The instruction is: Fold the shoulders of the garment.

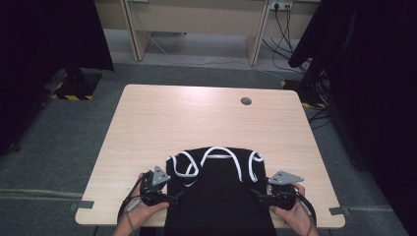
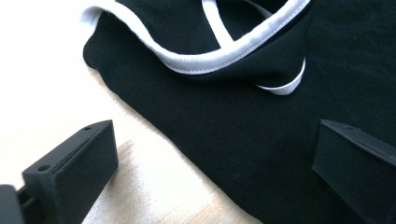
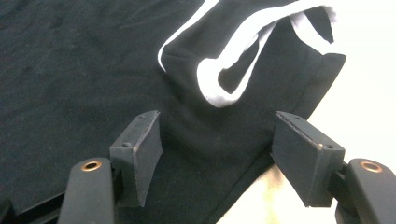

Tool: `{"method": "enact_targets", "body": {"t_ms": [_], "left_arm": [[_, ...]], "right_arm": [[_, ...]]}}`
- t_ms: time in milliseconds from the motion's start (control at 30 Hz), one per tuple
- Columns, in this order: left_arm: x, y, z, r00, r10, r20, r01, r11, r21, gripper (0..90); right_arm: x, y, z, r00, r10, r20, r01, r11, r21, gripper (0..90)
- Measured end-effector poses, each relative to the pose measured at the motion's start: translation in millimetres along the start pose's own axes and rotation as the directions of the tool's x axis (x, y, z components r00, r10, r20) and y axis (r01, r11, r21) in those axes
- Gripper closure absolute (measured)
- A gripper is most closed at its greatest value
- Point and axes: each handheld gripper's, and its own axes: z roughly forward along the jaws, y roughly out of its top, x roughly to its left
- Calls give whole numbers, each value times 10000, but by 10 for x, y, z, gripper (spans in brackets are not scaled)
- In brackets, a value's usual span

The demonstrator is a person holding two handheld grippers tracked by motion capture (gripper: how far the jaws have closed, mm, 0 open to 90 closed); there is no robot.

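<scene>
Black cotton garment with white trim (image 1: 219,189) lies flat on the pale wooden tabletop (image 1: 147,128), long axis running toward the person. Left claw (image 1: 169,197) and right claw (image 1: 259,194), both spread and gripping nothing, flank its side edges equally near.

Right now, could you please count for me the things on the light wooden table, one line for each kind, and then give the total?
Black fabric garment with white trim: 1
Hand-held black two-jaw grippers, left and right: 2
Round dark hole in the light wooden table, near its far edge: 1
Total: 4
</scene>
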Motion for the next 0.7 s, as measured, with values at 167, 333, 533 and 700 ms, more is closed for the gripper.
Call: {"method": "enact_targets", "body": {"t_ms": [167, 333, 533, 700], "left_arm": [[1, 4, 4, 10000, -40, -68, 40, 10000, 3, 0], [24, 35, 37, 9997, -139, -195, 139, 9999, -14, 0], [84, 110, 114, 9995, -182, -245, 182, 9998, -21, 0], [126, 184, 188, 9993, -227, -310, 227, 9997, -16, 0]], "right_arm": [[2, 0, 0, 9999, 71, 106, -71, 10000, 33, 345], [-73, 17, 10, 9996, 158, 234, -160, 9998, 73, 352], [-184, 41, 27, 9988, 368, 323, -372, 9992, 121, 357], [-274, 72, 52, 9977, 490, 470, -498, 9986, 162, 357]]}}
